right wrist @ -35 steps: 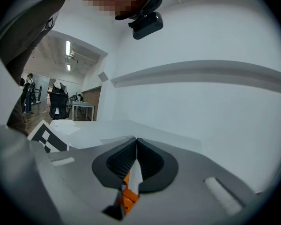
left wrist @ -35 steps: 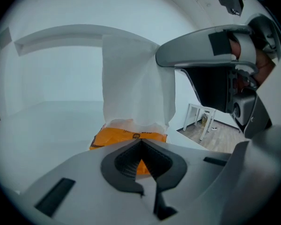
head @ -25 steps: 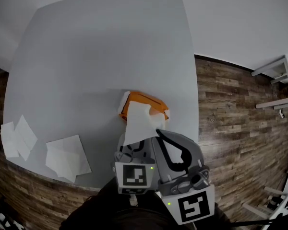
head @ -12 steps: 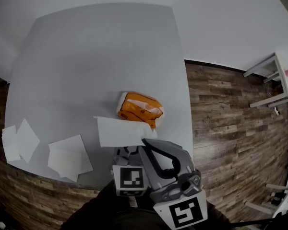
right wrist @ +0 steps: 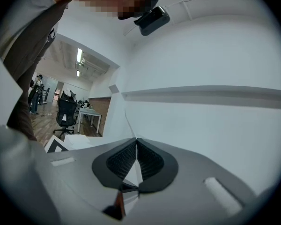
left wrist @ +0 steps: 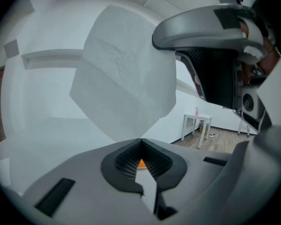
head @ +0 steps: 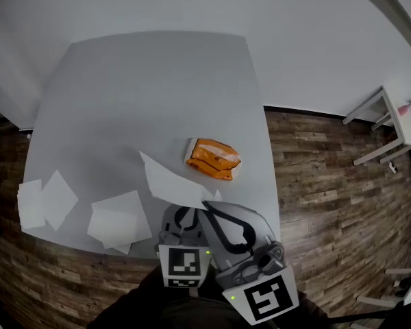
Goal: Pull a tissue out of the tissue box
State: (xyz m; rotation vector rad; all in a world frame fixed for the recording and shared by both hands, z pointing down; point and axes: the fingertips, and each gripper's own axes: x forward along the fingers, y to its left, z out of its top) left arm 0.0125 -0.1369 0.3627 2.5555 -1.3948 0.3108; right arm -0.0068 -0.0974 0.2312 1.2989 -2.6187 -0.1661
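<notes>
The orange tissue box [head: 214, 160] lies near the right edge of the grey table [head: 123, 88]. One white tissue [head: 170, 182] hangs free of the box, spread toward the left just in front of it. Low in the head view, my left gripper [head: 183, 212] and right gripper [head: 209, 205] sit side by side, both shut on the tissue's near edge. The sheet [left wrist: 126, 78] rises wide from the closed left gripper [left wrist: 141, 139]. From the closed right gripper [right wrist: 136, 139] only a thin edge of the tissue [right wrist: 127, 122] shows.
Several loose tissues lie at the table's near left: one pile [head: 118, 221] and another [head: 44, 201] further left. Wood floor [head: 322, 184] runs along the table's right side, with a white side table [head: 390, 125] beyond it. A white wall stands behind.
The tissue has come out of the box and swung from upright over it to spread out on the left. Both grippers rose and drew back with it. No tissue sticks out of the box now.
</notes>
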